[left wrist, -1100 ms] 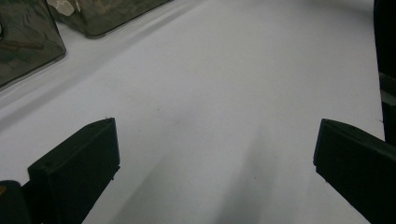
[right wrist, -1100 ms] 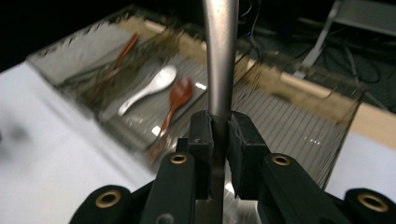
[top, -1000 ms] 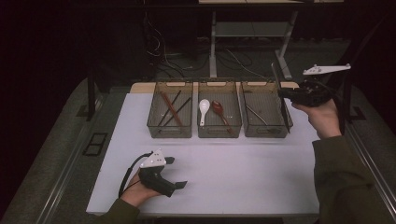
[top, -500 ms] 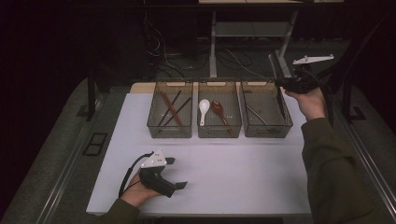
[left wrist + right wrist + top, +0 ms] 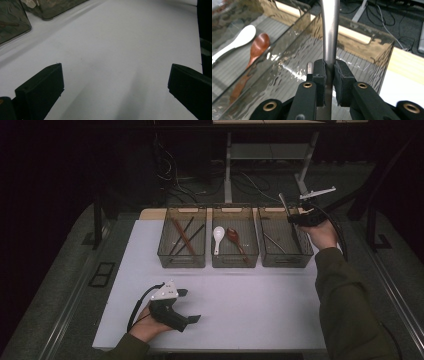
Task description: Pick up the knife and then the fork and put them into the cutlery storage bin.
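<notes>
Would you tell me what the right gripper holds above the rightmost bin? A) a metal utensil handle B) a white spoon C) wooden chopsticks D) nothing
A: in the right gripper view the right gripper has its pads clamped on a grey metal utensil handle over the rightmost bin.

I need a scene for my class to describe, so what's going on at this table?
A person is sorting cutlery into three clear bins. The right gripper is shut on a metal utensil and holds it above the right-hand bin. The left gripper rests open on the white table. The middle bin holds a white spoon and a wooden spoon.
</notes>
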Tool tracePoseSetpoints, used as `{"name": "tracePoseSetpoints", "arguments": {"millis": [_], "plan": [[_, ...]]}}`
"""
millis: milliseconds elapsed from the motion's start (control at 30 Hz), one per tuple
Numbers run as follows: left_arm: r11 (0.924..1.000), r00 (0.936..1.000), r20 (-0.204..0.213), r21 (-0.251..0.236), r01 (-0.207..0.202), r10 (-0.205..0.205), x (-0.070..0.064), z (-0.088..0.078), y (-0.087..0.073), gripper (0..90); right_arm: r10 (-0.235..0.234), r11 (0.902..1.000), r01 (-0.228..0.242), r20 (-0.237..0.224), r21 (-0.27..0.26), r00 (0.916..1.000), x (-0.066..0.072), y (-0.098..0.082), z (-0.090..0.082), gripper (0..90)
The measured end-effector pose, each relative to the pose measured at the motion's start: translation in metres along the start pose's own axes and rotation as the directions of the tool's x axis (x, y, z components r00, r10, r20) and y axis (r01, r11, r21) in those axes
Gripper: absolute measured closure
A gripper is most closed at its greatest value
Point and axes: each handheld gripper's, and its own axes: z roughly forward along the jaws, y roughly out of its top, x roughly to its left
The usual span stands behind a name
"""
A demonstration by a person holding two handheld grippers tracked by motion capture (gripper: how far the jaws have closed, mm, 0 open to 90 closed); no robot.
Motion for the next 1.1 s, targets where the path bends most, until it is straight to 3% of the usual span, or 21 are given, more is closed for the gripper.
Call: {"name": "tracePoseSetpoints", "arguments": {"millis": [267, 533, 867, 1100], "plan": [[1.0, 1.0, 0.002, 0.001, 0.0, 0.0, -0.001, 0.001, 0.0, 0.0, 0.009, 0.996, -0.008, -0.015, 0.089, 0.9999, -0.001, -0.004, 0.014, 79.7], [1.0, 1.0, 0.002, 0.005, -0.003, 0.003, -0.002, 0.001, 0.001, 0.0, 0.02, 0.9821, -0.015, -0.025, 0.188, 0.9995, -0.002, -0.009, 0.028, 79.6], [1.0, 1.0, 0.004, 0.002, -0.001, 0.001, -0.002, 0.001, 0.001, 0.0, 0.004, 0.9734, 0.005, -0.039, 0.229, 0.9992, 0.005, -0.008, 0.04, 78.2], [1.0, 1.0, 0.005, 0.003, 0.0, 0.0, -0.002, 0.001, 0.001, 0.0, 0.029, 0.9751, -0.012, -0.073, 0.221, 0.9969, 0.003, -0.01, 0.038, 69.4]]}}
